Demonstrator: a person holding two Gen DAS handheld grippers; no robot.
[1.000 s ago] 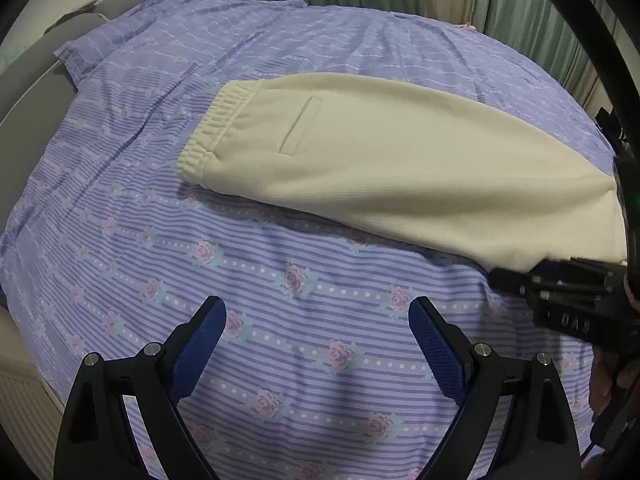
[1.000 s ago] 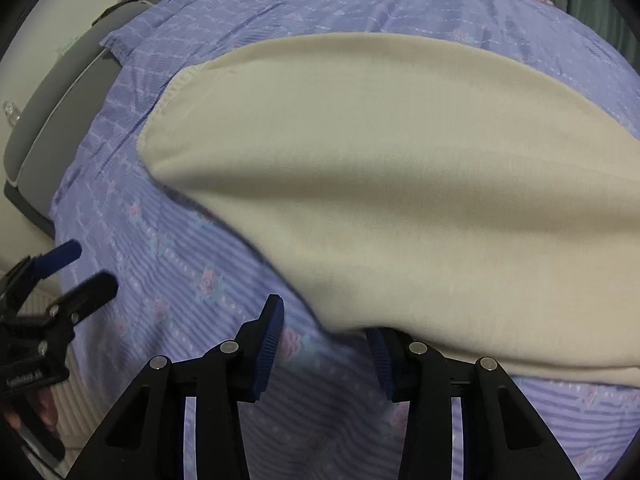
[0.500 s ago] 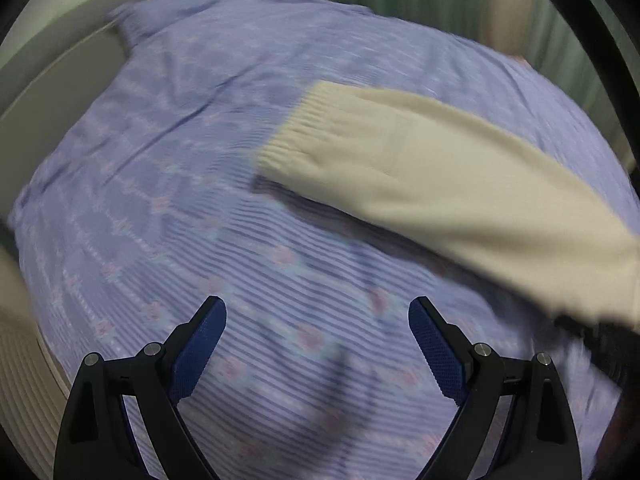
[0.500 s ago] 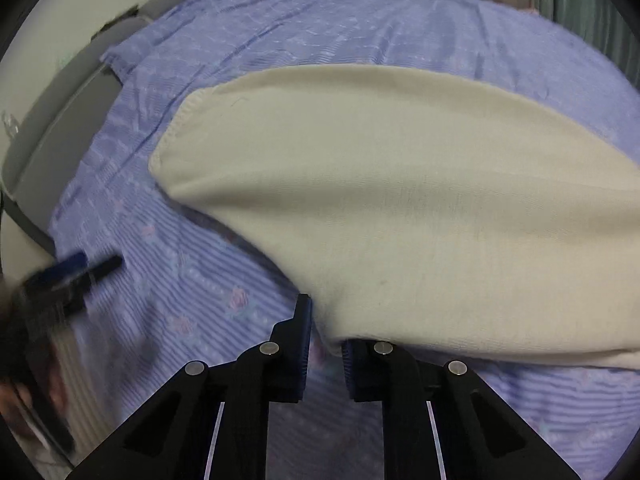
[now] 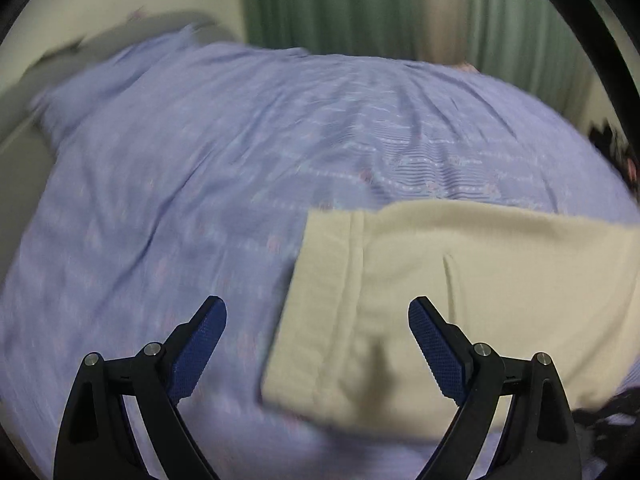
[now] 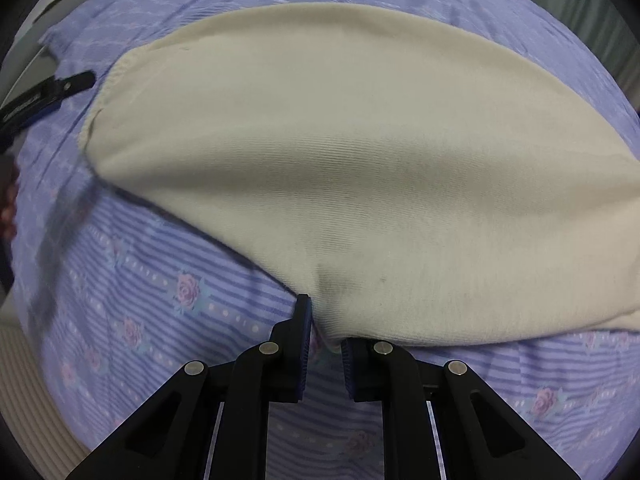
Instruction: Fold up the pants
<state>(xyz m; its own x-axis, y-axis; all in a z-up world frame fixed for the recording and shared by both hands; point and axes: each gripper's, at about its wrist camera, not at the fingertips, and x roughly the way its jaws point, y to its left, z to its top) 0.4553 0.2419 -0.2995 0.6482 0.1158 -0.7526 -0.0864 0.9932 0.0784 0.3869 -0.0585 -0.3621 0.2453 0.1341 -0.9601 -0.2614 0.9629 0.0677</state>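
Note:
Cream pants lie flat on the bed, with the elastic waistband at their left end. My left gripper is open and hovers right over that waistband, one pad on each side and touching nothing. In the right wrist view the pants fill the middle. My right gripper is shut on their near edge, a small pinch of cloth between the blue pads. The left gripper shows at the far left, beside the waistband.
The pants rest on a purple striped sheet with roses that covers the whole bed. Green curtains hang behind the bed. A grey bed frame runs along the left. A hand shows at the left edge.
My left gripper swept across to the pants' waistband, still open. My right gripper closed on the near edge of the pants and has drawn it up slightly.

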